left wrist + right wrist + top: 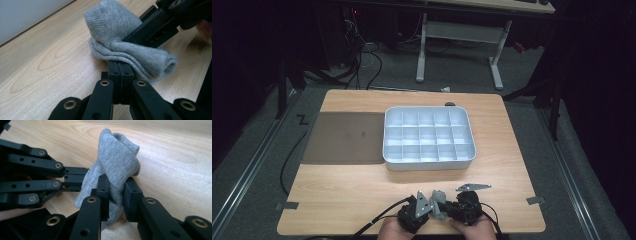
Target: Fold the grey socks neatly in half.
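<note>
Both grippers, left and right, are clamped on the grey sock; folding is underway; next, the bundle must be tightened.

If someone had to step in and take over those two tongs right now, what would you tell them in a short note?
Left tongs: shut on the grey sock, pinching its folded edge.
Right tongs: closed around the sock's middle, cloth bunched between the jaws.
Sock: at the near edge of the table, held between both hands.
White tray: mid-table, its compartments look empty.
Metal bracket: lies on the table just ahead of the right hand.
Done: both tongs grip the sock.
Left: probably finish bundling it and put it in the tray; that part is a guess.
</note>
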Available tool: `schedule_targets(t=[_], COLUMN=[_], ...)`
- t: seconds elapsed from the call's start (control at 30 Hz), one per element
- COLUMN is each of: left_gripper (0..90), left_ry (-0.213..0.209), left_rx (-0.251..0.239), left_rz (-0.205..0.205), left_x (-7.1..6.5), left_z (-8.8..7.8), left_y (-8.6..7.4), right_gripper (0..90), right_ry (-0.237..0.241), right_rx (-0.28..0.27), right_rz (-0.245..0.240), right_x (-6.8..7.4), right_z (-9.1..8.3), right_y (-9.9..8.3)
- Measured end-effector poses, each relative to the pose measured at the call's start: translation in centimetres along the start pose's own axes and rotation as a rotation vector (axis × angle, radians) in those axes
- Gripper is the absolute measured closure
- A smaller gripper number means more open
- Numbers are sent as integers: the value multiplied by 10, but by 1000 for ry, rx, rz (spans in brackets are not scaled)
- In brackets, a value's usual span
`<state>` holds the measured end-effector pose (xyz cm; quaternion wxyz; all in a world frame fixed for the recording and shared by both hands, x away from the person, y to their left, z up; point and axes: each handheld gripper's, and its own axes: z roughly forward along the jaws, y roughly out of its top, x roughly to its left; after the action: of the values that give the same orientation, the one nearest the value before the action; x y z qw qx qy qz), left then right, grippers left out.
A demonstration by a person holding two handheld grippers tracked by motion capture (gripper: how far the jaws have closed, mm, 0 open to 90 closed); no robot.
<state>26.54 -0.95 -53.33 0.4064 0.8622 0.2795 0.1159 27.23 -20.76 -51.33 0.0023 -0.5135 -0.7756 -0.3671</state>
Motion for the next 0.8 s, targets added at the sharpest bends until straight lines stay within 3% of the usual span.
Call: schedule_targets(t=[0.03, 0.1, 0.2, 0.53, 0.67, 0.77, 0.8], left_gripper=[835, 821, 771, 708, 642, 620, 618], left_ry=[-1, -2, 17, 91, 140, 162, 162], left_rx=[4, -9, -34, -58, -95, -117, -117], left_rz=[-9, -34, -37, -73, -132, -172, -172], left_x=[2, 9, 17, 60, 78, 90, 90], left_z=[-1, -8, -20, -54, -66, -74, -74], left_y=[0, -2, -5, -25, -37, -46, -46], right_gripper=[795, 795, 793, 791, 790, 789, 789], right_ry=[-9, -15, -40, -105, -181, -260, -260], right_rx=[6, 8, 14, 32, 50, 86, 86], right_rz=[-21, -31, -40, -82, -119, -185, -185], right_x=[0, 1, 1, -3, -7, -9, -9], right_z=[0, -1, -1, -5, -10, -15, -15], right_y=[2, 3, 7, 14, 20, 27, 27])
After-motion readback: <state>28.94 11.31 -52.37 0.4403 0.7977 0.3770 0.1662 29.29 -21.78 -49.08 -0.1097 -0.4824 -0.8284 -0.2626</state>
